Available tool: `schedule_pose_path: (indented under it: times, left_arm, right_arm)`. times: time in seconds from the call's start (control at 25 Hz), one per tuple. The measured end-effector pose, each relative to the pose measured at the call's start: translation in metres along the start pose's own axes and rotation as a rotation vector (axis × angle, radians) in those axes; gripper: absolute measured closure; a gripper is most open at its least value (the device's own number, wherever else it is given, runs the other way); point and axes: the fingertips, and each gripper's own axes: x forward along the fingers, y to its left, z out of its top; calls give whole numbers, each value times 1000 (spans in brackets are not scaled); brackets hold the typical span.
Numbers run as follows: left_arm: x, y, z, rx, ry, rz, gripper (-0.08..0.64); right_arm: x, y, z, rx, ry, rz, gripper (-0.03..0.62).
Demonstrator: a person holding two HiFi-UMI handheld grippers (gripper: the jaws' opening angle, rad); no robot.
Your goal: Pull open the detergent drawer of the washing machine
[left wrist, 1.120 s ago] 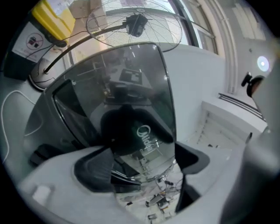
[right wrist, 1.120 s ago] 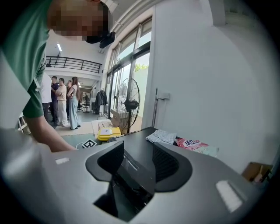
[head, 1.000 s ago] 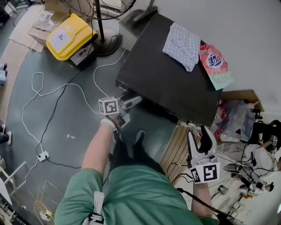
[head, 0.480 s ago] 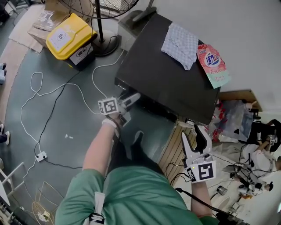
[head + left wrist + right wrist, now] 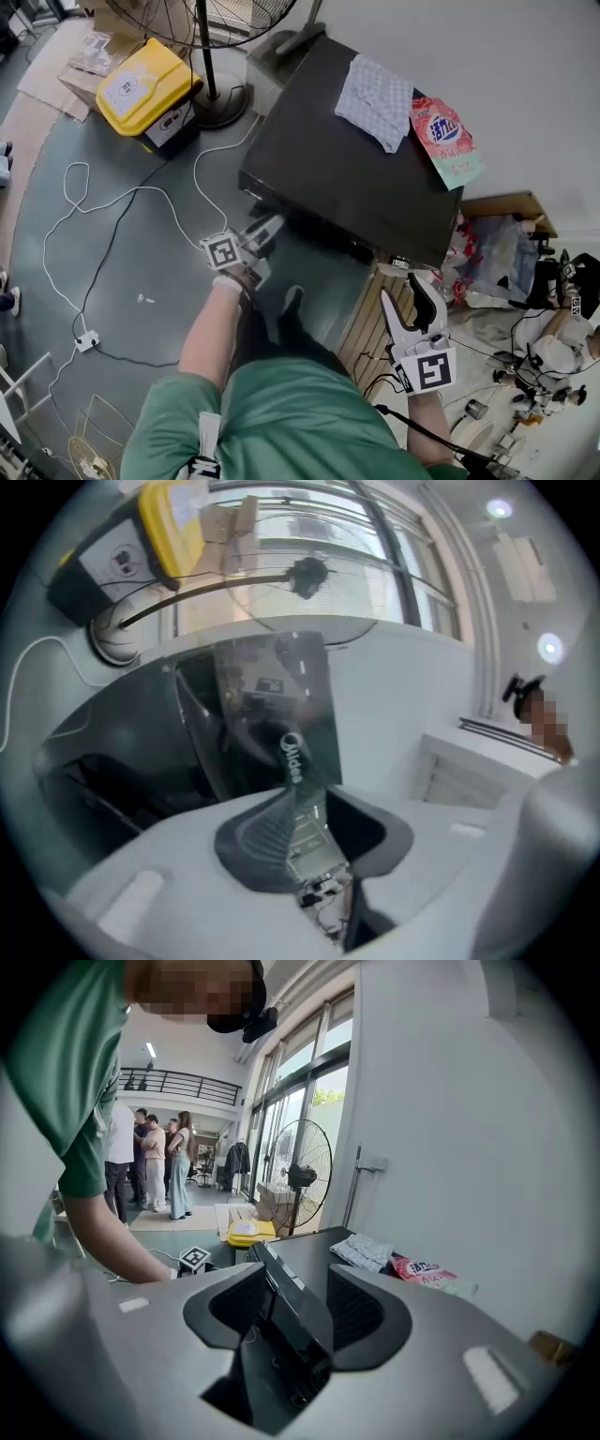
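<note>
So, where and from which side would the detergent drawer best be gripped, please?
Probably take the drawer by the edge of its glossy front panel, coming level from in front of the washing machine: that panel is thin and flat, so jaws can pinch both faces.

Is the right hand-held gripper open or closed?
Open. The right hand-held gripper has its jaws wide apart, pressing on nothing; the washing machine only shows beyond the gap.

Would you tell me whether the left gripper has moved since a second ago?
Yes: the left gripper has drawn back from the washing machine toward the person; its jaws have just been closing, with the drawer front between them.
</note>
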Motion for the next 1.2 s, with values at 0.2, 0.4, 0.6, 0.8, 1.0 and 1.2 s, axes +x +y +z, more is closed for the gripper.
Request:
schedule_pose_path:
  times: [0.2,0.4,0.6,0.8,1.0,1.2]
  left_arm:
    - [-7,6,-4,92,32,68,243]
    - [-8,12,13,55,-5,45,189]
    - [3,14,11,75,35,19,143]
    - [5,23,21,13,-16,20,124]
    - [19,14,28,22,-7,-38,114]
    - [24,8,33,-6,-27,-83,150]
  right_arm:
    - [3,3,-2,11,0,13,388]
    - [5,12,0,-45,11,40,388]
    - [6,15,-3,-28,18,42,388]
    - [10,22,2,-23,-17,62,388]
    - [10,30,0,-30,-10,79,388]
    - [12,32,-4,-47,6,85,388]
